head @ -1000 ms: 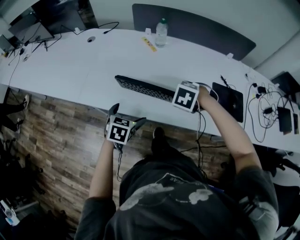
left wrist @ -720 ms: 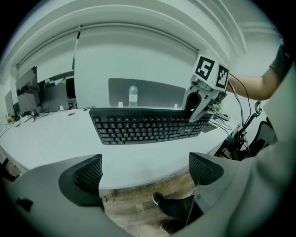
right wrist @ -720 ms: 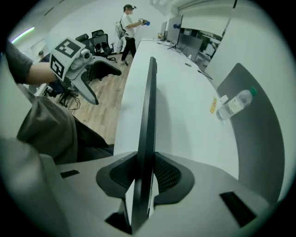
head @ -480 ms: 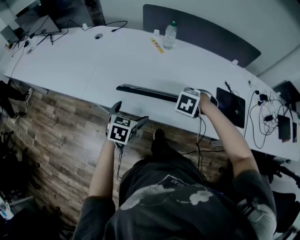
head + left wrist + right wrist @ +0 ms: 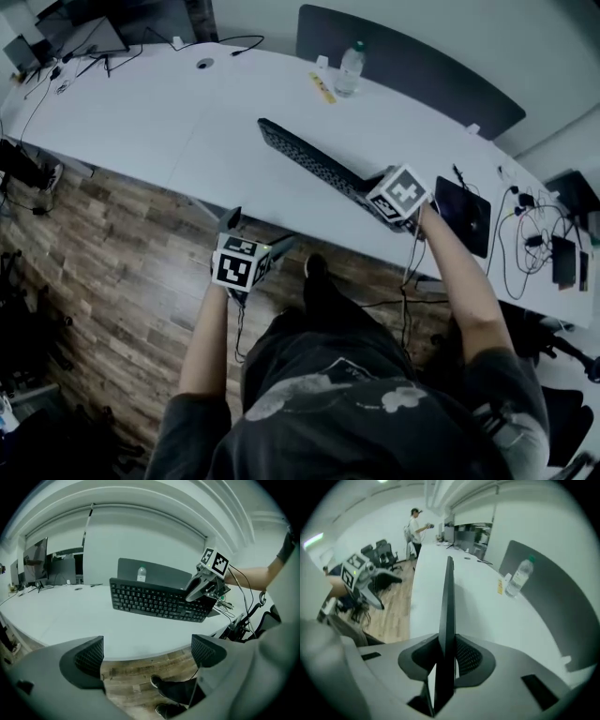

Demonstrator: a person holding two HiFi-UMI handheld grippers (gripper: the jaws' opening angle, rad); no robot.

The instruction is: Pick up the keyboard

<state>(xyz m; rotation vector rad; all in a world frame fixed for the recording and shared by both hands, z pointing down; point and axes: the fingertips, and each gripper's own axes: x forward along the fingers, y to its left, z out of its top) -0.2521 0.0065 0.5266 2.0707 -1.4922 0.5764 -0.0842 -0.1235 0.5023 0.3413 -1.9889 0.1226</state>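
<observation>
The keyboard is up on edge above the white table, running slantwise from the table's middle toward the person's right side. The right gripper holds it by its near end. In the right gripper view the keyboard shows edge-on as a thin dark blade, and the jaws are closing on it with both pads pressed against its faces. That arm reaches forward over the table edge, with the gripper pointing steeply down.

The left gripper hangs off the near edge of the table, above the wood floor, tilted moderately downward. Its jaws are spread wide with nothing between them.

From the left gripper view the keys face the camera and the right gripper covers the keyboard's right end. No view settles whether its lower long edge touches the table. A water bottle stands well beyond it, and tangled cables lie at the far right.
</observation>
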